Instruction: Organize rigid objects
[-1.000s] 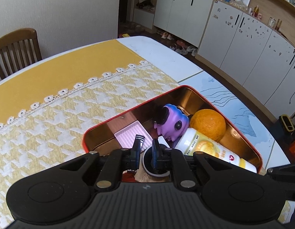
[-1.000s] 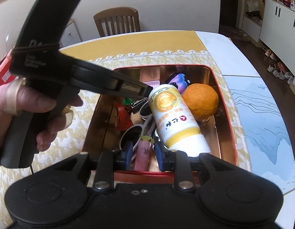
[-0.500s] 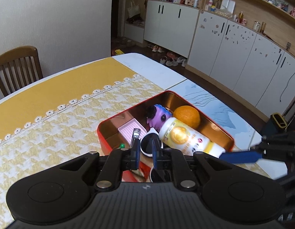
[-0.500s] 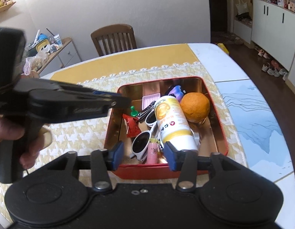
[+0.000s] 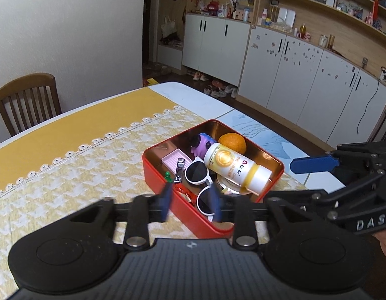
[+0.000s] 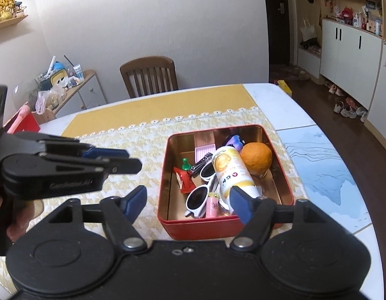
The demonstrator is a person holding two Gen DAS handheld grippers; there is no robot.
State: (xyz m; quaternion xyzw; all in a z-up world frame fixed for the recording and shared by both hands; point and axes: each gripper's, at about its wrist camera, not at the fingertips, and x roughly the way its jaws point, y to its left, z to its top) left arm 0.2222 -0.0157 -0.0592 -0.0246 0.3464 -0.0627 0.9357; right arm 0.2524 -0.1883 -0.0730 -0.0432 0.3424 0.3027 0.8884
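A red tin box (image 5: 183, 206) (image 6: 213, 226) stands on the yellow patterned tablecloth. Inside lie a white-and-yellow bottle (image 5: 236, 167) (image 6: 231, 172), an orange (image 5: 232, 143) (image 6: 256, 157), a purple toy (image 5: 201, 143), white sunglasses (image 5: 196, 172) (image 6: 198, 197), nail clippers (image 5: 179, 168), a pink tray (image 5: 173, 158) and a red packet (image 6: 184, 180). My left gripper (image 5: 191, 200) hovers over the box's near corner, its jaws opening and blurred, holding nothing. My right gripper (image 6: 186, 203) hangs above the box's near edge, its jaws opening wide, with nothing between them.
A wooden chair (image 5: 28, 102) (image 6: 149, 75) stands at the table's far side. A cluttered low cabinet (image 6: 65, 85) stands at the left wall. White cupboards (image 5: 293, 80) line the right wall. A hand (image 6: 15, 215) grips the left tool.
Both grippers have pulled back and risen away from the box's contents. The left jaws went from shut to parted; the right jaws spread much wider.
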